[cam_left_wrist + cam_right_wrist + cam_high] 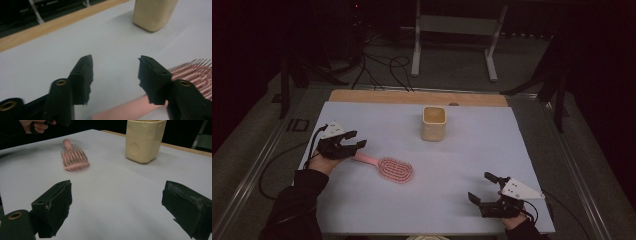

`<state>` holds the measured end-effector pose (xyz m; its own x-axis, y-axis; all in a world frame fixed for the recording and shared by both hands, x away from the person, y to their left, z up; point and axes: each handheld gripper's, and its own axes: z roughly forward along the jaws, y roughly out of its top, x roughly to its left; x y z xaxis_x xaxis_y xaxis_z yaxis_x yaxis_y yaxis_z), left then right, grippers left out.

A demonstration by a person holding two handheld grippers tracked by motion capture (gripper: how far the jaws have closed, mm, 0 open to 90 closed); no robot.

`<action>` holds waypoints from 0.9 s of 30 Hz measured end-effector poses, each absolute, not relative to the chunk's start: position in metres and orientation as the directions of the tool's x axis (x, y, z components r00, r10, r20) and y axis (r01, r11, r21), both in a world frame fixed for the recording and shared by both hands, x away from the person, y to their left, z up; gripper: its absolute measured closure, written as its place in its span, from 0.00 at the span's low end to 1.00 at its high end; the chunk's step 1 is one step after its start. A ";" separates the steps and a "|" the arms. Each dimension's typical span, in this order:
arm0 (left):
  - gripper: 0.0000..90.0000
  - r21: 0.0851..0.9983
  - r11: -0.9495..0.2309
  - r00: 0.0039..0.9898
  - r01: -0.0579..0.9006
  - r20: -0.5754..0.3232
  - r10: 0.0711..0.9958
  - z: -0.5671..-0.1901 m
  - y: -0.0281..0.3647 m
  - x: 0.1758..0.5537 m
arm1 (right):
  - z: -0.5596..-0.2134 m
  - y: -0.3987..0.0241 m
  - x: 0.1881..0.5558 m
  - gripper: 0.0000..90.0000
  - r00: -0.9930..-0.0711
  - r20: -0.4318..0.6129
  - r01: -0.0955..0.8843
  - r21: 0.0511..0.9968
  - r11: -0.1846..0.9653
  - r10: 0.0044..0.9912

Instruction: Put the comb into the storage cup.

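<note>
Left gripper (358,139) low over the table's pale sheet (472,150), jaws roughly half parted and straddling the handle end of the pink hairbrush (387,167); in the left gripper view (115,75) the pink handle (125,111) seen lying in the gap below the tips, no pad visibly pressing on it, so not yet gripped. Ahead of this gripper and off to its far side, a cream square cup (433,123) standing upright, well apart from the jaws and clear of the brush; bare sheet between them, nothing lying across the handle. Beyond the cup, a wooden strip (412,97) along the table's far edge, with cables and a white stand's legs on the floor behind. Brush flat on the sheet, bristles up, long axis running from the left gripper away toward the middle of the table: handle tip nearest the jaws, oval bristle head (395,170) farthest from them, slanting a little toward the person's side. In the left gripper view the head (192,72) just past the right-hand jaw. Right gripper (484,190) resting near the table's near edge, jaws spread wide with nothing between them, well apart from the brush; from it (115,202), brush (73,157) ahead to the left with head nearer, cup (145,140) ahead to the right.
</note>
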<state>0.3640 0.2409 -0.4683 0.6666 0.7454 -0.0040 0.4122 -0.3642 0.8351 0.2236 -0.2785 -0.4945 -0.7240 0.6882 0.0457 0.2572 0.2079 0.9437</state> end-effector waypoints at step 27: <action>1.00 0.713 -0.486 0.678 0.505 0.021 0.735 -0.498 0.235 0.381 | -0.495 -0.279 0.224 0.10 -0.727 0.048 0.257 0.944 0.206 0.685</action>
